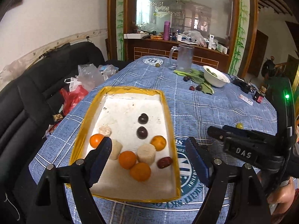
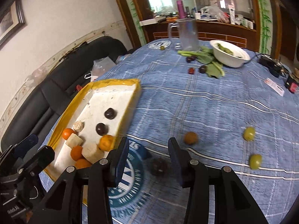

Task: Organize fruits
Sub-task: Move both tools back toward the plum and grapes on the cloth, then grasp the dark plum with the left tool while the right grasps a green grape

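Yellow-rimmed tray point(image 1: 169, 112) on the blue-clothed counter point(image 1: 214, 108) holds oranges point(image 1: 127, 159), dark plums point(image 1: 142, 132), pale cut chunks point(image 1: 146, 154) and a red date point(image 1: 164, 162). Left tool point(image 1: 148, 158) hangs over the tray, jaws wide and empty. Right tool point(image 2: 147, 153), beside the tray, is partly open and empty; green fruits point(image 2: 249, 133) and a brown fruit point(image 2: 190, 138) lie beyond it.

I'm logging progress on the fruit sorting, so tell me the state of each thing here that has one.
Tray: partly filled; oranges, dark plums, pale chunks, red date inside.
Glass pitcher: upright, looks empty.
White bowl: upright, holds greens.
Green fruits: loose on the cloth.
Left gripper: fingers apart, nothing between.
Right gripper: fingers apart, nothing gripped.
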{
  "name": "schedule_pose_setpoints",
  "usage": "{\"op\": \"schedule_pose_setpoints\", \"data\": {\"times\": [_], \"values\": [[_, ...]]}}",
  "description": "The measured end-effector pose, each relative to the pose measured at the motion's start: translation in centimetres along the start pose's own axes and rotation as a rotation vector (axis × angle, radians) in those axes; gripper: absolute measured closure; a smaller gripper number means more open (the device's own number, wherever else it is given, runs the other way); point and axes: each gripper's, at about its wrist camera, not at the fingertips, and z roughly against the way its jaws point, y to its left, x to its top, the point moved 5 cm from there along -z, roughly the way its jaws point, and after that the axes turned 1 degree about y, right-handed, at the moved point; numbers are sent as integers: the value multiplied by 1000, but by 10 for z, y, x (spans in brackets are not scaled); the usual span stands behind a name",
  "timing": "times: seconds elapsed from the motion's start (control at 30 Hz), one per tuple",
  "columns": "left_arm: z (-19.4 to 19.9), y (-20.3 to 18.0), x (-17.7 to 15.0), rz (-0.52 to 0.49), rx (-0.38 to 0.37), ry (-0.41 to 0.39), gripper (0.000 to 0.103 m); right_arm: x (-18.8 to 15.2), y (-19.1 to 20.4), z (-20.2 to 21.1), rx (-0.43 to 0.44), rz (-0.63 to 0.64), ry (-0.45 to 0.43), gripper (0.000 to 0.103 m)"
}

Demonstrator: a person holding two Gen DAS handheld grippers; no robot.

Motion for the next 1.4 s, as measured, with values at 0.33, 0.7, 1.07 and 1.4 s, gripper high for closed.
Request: {"op": "schedule_pose_setpoints", "data": {"times": [0.33, 0.7, 1.07, 1.4], "values": [[-14, -30, -7, 24, -129, 75, 22, -14, -90, 42, -107, -101, -47, 52], [-49, -57, -23, 16, -178, 174, 22, -28, -151, 30, -145, -219, -11, 52], [-75, -83, -30, -60, -156, 205, 22, -35, -152, 0, -145, -176, 16, 52], [-95, -105, -33, -112, -222, 219, 38, -37, -155, 1, -237, -126, 23, 75]]}}
